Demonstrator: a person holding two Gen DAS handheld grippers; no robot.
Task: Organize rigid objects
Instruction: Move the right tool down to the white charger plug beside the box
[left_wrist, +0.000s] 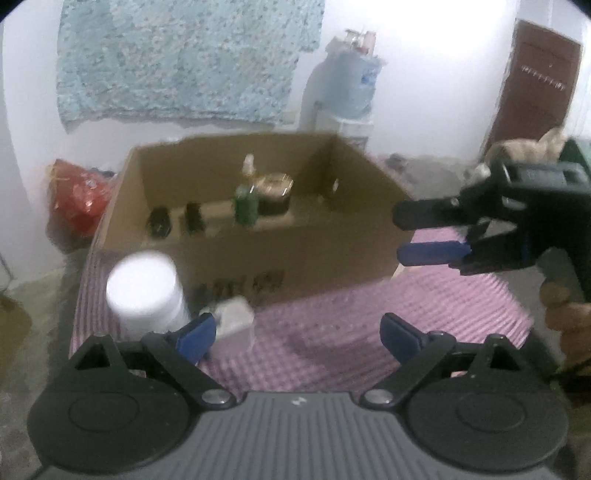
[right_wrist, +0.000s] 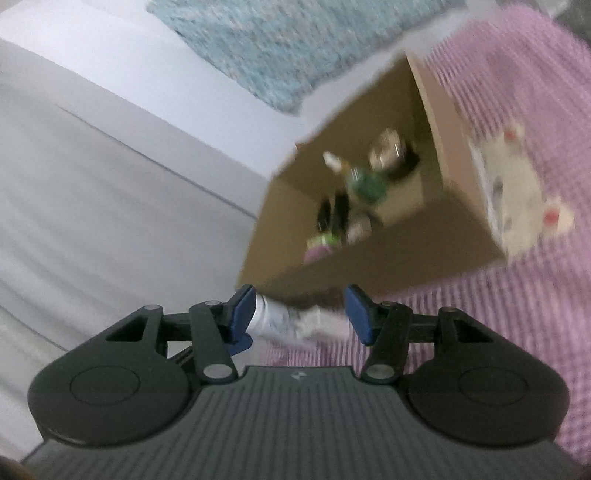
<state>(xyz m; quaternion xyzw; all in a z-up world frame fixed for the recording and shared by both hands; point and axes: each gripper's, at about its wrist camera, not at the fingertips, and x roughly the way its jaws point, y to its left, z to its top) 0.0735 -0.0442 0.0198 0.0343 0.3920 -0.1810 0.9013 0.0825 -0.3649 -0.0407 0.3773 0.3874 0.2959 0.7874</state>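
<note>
- The cardboard box sits toward the far edge of the pink checked cloth and already holds a green bottle, a round dark jar and a couple of small dark bits I can't make out.
- Left gripper has its fingers spread wide with nothing between them, hanging over bare cloth near the front edge.
- Right gripper is partly apart and looks empty too. A white thing sits low between the pads, but it's too blurry to call it a grip.
- What's left outside: a white tub near the cloth's front-left corner, and a small whitish carton just beside it.
- My guess is that the tub is smooth plastic, stiff, light and a bit slippery. I'd grab it across the round body below the lid.
- The carton probably dents, so pinch its flat sides gently.
</note>
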